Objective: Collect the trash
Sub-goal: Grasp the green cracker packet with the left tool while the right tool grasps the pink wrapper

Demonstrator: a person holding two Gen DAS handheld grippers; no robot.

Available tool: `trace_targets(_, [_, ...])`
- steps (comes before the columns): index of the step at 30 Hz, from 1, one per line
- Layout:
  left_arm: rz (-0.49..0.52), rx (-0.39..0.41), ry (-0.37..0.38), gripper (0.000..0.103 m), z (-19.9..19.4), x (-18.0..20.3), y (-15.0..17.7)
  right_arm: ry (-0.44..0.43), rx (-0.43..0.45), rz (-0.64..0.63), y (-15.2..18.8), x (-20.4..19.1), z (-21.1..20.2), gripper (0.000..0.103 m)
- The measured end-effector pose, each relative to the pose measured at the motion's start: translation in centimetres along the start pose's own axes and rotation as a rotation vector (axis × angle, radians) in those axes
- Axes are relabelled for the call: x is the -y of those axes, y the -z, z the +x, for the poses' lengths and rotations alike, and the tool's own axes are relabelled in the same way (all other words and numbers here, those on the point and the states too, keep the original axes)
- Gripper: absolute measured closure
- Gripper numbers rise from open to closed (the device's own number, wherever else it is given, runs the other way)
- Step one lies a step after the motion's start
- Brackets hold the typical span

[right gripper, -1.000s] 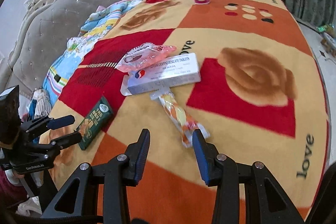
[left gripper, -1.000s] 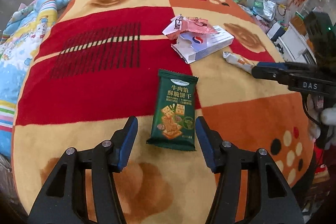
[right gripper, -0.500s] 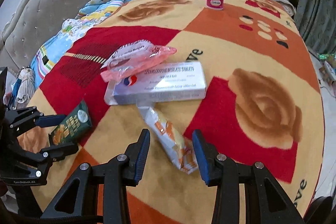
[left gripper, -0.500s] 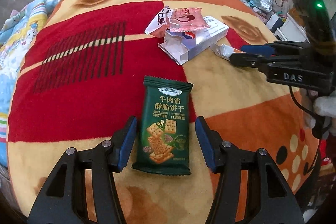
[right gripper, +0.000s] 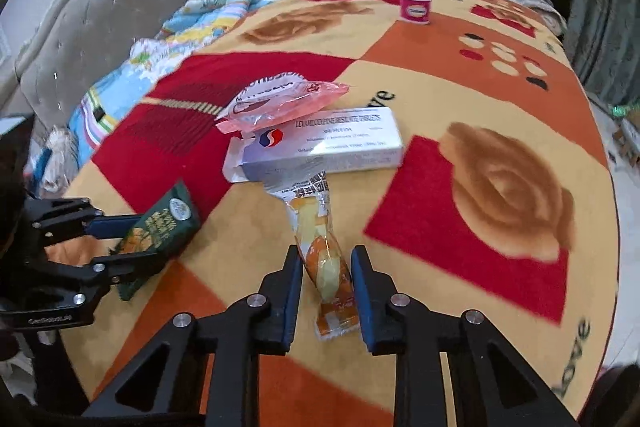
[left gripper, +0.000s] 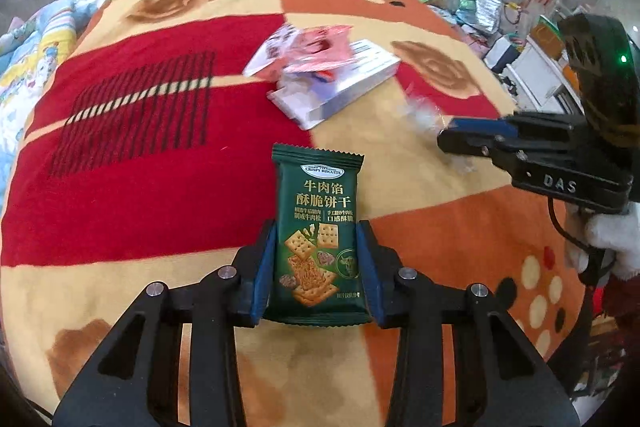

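A green biscuit packet (left gripper: 318, 203) lies on the patterned blanket (left gripper: 160, 187). My left gripper (left gripper: 317, 231) straddles its lower half, jaws closing, blue pads pressing both long edges. The right wrist view shows the same packet (right gripper: 160, 227) in the left gripper (right gripper: 132, 239). An orange and yellow snack wrapper (right gripper: 316, 227) lies twisted below the white box. My right gripper (right gripper: 326, 259) is shut on its lower part. In the left wrist view the right gripper (left gripper: 452, 137) sits at the right, the wrapper (left gripper: 420, 111) blurred at its tips.
A white tablet box (right gripper: 320, 147) lies mid-blanket with a pink plastic wrapper (right gripper: 280, 99) on its left end. A small white bottle with a pink label (right gripper: 416, 3) stands at the far end. Bedding and a tufted headboard (right gripper: 100, 7) are at left; floor clutter (left gripper: 480, 11) at right.
Both grippers moved forward over their items and closed: the left onto the green packet, the right onto the orange wrapper, which now lies twisted between the fingers.
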State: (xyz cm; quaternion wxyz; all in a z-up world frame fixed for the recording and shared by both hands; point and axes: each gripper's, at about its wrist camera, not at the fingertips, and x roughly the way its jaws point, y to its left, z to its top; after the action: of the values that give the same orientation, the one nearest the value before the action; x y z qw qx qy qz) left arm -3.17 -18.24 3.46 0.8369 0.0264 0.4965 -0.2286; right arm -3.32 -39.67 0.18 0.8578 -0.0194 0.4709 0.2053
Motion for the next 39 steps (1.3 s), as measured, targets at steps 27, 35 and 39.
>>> trace_targets(27, [-0.068,0.033,-0.027,0.066,-1.7,-2.0,-0.3,-0.062,0.039,0.091,-2.9,-0.7,-0.4,0.061])
trace_targets(35, [-0.118,0.051,-0.03,0.066,-2.4,-4.7,-0.8,-0.097,0.003,0.177,-9.4,-2.4,2.9,0.021])
trace_targets(39, [-0.135,0.053,-0.021,0.066,-2.5,-5.4,-0.6,-0.025,-0.044,0.167,-11.6,-3.5,5.5,0.021])
